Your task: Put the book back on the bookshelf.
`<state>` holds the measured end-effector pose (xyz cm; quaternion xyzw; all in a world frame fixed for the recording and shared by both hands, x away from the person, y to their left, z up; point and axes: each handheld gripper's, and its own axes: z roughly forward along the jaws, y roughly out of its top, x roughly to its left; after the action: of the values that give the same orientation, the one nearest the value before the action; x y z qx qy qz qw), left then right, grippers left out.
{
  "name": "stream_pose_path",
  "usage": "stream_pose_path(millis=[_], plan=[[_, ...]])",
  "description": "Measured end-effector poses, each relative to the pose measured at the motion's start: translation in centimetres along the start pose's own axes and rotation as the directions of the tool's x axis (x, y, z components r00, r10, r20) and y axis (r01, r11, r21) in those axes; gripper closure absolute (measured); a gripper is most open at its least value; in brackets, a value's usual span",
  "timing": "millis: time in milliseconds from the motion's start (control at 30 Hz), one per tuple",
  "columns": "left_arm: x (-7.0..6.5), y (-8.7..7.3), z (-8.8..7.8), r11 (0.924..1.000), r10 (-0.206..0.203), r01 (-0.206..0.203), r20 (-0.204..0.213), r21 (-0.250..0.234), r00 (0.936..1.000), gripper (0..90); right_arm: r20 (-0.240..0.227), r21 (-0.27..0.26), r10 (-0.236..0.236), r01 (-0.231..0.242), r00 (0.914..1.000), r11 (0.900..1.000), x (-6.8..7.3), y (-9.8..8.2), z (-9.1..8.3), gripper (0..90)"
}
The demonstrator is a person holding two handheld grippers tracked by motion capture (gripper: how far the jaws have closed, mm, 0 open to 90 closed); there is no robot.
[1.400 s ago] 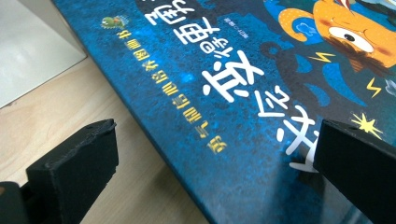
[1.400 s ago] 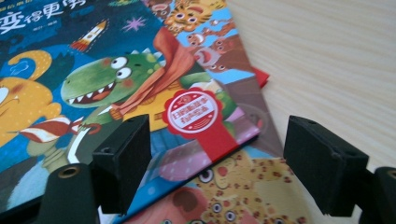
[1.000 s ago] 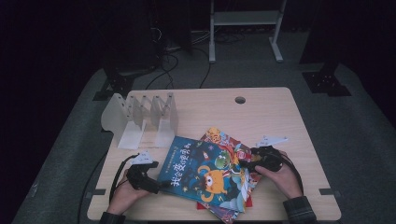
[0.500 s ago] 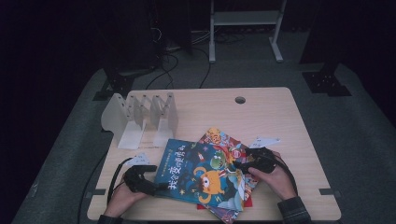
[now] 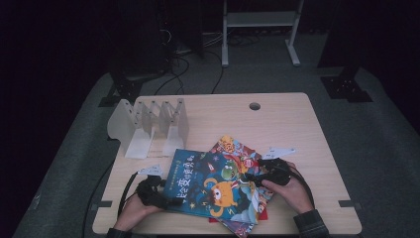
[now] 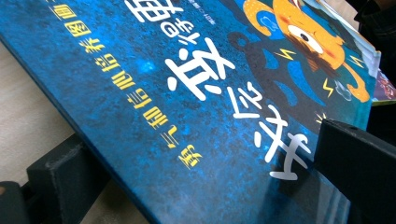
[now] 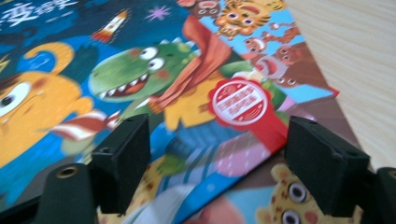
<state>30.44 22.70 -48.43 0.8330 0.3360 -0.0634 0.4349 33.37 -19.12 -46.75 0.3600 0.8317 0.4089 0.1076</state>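
Item: glossy blue picture book, lying topmost on a stack at the table's near edge. Left gripper is pinching its corner; right gripper, jaws spread, is hovering. Advice: lift evenly.

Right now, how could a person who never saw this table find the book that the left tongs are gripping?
Start at the wooden table and go to its near edge, where a pile of picture books lies. The blue book is the topmost one there, its left edge between the jaws of the left tongs. It alone has a dark blue cover with an orange monster.
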Motion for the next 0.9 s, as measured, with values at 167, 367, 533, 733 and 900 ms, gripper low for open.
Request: stream_pose_path(millis=[167, 367, 533, 733, 900], plan=[[0.0, 0.0, 0.0, 1.0000, 0.000, 0.000, 0.006, 0.001, 1.0000, 0.0, 0.003, -0.002, -0.022, 0.022, 0.9998, 1.000, 0.0, -1.2, -1.9, 40.8], [0.0, 0.0, -0.1, 1.0000, -0.001, 0.001, 0.004, 0.002, 1.0000, 0.0, 0.018, 0.010, -0.038, 0.038, 0.9991, 0.999, -0.2, -2.5, -3.8, 66.5], [0.0, 0.0, -0.1, 1.0000, -0.001, 0.001, 0.005, 0.005, 1.0000, 0.0, -0.033, 0.024, -0.071, 0.072, 0.9969, 0.997, 0.3, -3.3, -4.2, 81.6], [0.0, 0.1, -0.3, 0.9999, -0.008, 0.007, 0.014, 0.016, 0.9999, 2.7, -0.115, 0.031, -0.102, 0.106, 0.9882, 0.994, 1.1, -2.9, -3.5, 86.7], [-0.2, 0.2, -0.9, 0.9997, -0.018, 0.017, 0.017, 0.016, 0.9997, 2.6, -0.103, 0.035, -0.113, 0.117, 0.9882, 0.992, 1.4, -2.6, -3.2, 87.4]])
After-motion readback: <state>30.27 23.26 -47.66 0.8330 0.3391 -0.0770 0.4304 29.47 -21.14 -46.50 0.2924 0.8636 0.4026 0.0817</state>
